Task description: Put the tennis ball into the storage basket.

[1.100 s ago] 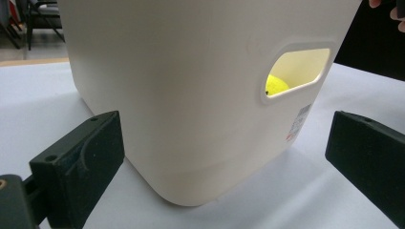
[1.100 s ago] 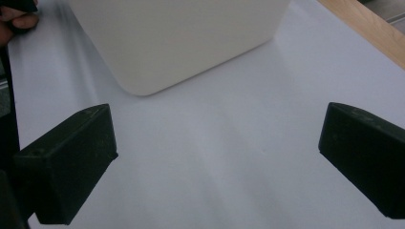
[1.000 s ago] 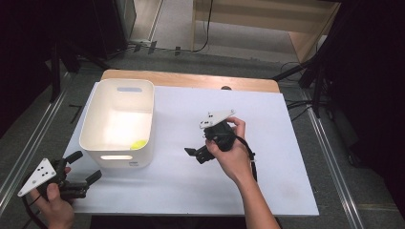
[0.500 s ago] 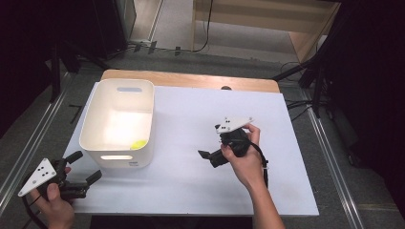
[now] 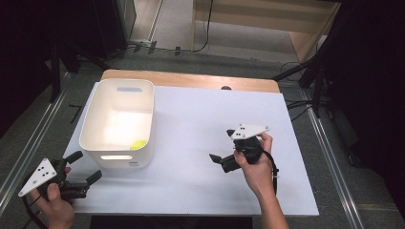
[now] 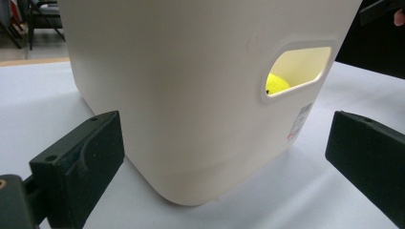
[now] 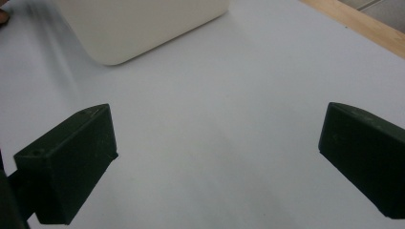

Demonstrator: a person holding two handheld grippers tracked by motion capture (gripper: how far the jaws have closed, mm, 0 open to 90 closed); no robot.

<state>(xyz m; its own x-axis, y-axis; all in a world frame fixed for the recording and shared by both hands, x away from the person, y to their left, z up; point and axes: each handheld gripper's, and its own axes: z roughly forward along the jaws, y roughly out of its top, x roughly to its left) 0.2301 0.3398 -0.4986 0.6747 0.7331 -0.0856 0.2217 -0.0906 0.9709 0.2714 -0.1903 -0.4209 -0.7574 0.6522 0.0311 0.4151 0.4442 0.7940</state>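
A white plastic bin (image 5: 119, 121) stands on the left part of the white table (image 5: 196, 114). A small yellow object (image 5: 139, 144) lies in its near right corner and shows through the handle slot (image 6: 277, 83) in the left gripper view. My left gripper (image 5: 84, 167) is at the table's near left corner, just in front of the bin (image 6: 191, 86); it is open (image 6: 224, 157) and holds nothing. My right gripper (image 5: 221, 145) hovers right of the table's centre with its jaws toward the bin, open (image 7: 215, 162) and with nothing in it. The bin's corner (image 7: 143, 24) lies far ahead of it.
A wooden strip (image 5: 191, 81) runs along the table's far edge. Metal rails (image 5: 329, 157) flank the table on both sides, and cables lie on the floor behind it. Bare white surface (image 5: 191, 157) stretches between the bin and my right gripper.
My right gripper has moved right and toward the person, away from the bin. The left gripper and the bin have stayed put.
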